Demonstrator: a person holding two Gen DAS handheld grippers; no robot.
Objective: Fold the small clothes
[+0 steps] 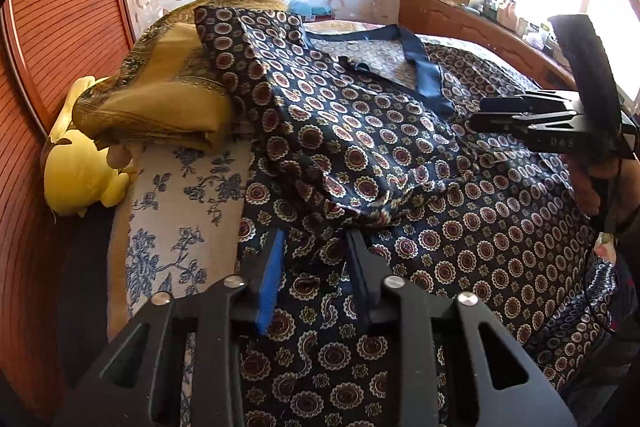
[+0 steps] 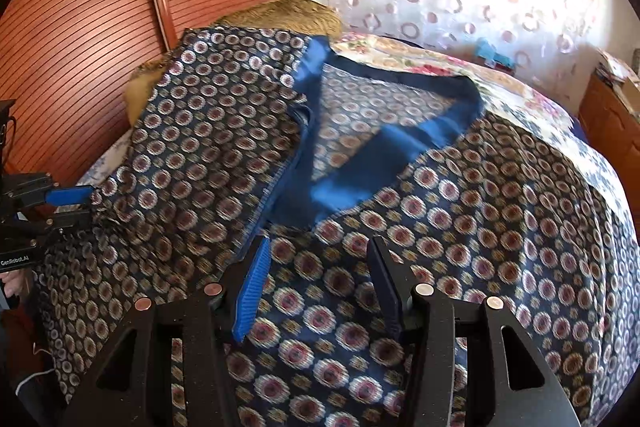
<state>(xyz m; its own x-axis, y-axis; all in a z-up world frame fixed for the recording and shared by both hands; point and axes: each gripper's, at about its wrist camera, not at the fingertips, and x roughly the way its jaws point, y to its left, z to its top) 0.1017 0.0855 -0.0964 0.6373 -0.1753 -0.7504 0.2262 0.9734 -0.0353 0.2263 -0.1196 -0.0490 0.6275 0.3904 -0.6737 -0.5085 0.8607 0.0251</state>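
— Two grippers, how do they stand?
— Left gripper [image 2: 90, 205] is clenched on a bunched fold of the patterned garment [image 1: 400, 163], at nine o'clock, pointing down. Right gripper [image 2: 316, 255] hangs released over it.
— And the cloth?
— Thin, silky, medallion print, blue collar band [image 2: 344, 183], spread on the bed [image 1: 180, 211].

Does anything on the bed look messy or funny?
Yes. The patterned shirt isn't flat: its left side is flopped over in a wrinkly heap, partly on the brown cloth. A yellow plush toy is squashed beside the bed.
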